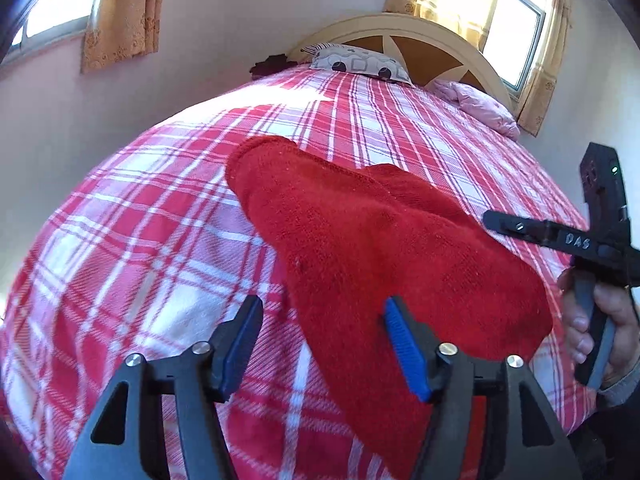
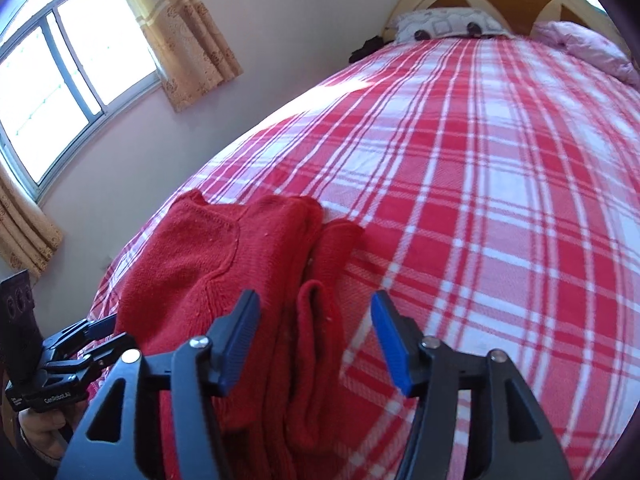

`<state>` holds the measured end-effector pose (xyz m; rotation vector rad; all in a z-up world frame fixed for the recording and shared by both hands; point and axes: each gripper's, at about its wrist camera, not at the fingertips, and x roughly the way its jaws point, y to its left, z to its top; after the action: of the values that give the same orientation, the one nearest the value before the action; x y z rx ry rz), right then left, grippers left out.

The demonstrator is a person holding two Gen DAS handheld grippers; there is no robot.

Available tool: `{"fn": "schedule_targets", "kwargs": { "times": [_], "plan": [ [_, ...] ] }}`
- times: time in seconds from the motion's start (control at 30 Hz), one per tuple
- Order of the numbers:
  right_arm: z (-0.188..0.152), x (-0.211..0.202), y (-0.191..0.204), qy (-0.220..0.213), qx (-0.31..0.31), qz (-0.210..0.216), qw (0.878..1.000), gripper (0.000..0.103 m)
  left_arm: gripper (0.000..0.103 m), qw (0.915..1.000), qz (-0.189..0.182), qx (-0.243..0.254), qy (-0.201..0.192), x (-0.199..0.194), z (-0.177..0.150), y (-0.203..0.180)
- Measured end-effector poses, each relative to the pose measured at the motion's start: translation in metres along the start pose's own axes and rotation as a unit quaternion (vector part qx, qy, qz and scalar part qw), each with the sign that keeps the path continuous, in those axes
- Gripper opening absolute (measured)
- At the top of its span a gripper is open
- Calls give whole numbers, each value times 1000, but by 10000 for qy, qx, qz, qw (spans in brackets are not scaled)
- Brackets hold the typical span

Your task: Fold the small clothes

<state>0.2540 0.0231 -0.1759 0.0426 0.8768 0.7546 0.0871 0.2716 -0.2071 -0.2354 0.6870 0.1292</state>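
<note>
Two bits of writing can be read: in the right wrist view the left gripper (image 2: 102, 342), seen at the far left edge, carries "CenRobot.AI" in white on its black body, and in the left wrist view the right gripper (image 1: 496, 222), seen at the far right, shows raised letters that look like "DAS" on its arm. The left wrist view shows the left gripper (image 1: 322, 342) with its blue-padded fingers spread wide and clamping nothing; the red sweater (image 1: 360, 248) lies just ahead of it on the plaid blanket (image 1: 120, 240), with its near part between the fingers and under the right-hand one. Only this view shows the person's hand (image 1: 600, 328) around the other tool's handle, to the right of the sweater. The right wrist view shows the right gripper (image 2: 316, 340) likewise spread and gripping nothing, with the sweater (image 2: 208, 260) ahead and to its left, a sleeve lying between the fingers. Only this view shows the sweater's shoulder seam and the window (image 2: 60, 64) at the left. Beyond both grippers lie a patterned pillow (image 1: 360, 62) and a headboard (image 1: 420, 46); whether the distant left gripper grips cloth cannot be told there.
</note>
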Motion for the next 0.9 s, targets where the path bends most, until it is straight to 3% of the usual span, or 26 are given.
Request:
{"fn": "schedule_targets", "kwargs": {
  "times": [0.13, 0.3, 0.5, 0.6, 0.67, 0.9],
  "plan": [
    [-2, -34, 12, -309, -9, -235, 9992, 79, 68, 9992, 359, 84, -141, -19, -3, 0],
    [-8, -75, 39, -690, -240, -289, 9969, 89, 68, 9966, 655, 183, -461, -41, 10, -7],
    [-12, -119, 69, -1103, -553, -336, 9918, 98, 71, 9937, 518, 137, -981, -74, 24, -19],
    [-13, -132, 78, -1244, -664, -369, 9893, 103, 82, 9906, 510, 192, -1253, -91, 29, -27],
    [-14, -141, 84, -1342, -764, -427, 9871, 103, 82, 9886, 496, 226, -1407, -99, 29, -31],
    [-21, -161, 99, -1548, -1019, -595, 9809, 103, 82, 9871, 361, 177, -1553, -113, 32, -37]
  ]
}}
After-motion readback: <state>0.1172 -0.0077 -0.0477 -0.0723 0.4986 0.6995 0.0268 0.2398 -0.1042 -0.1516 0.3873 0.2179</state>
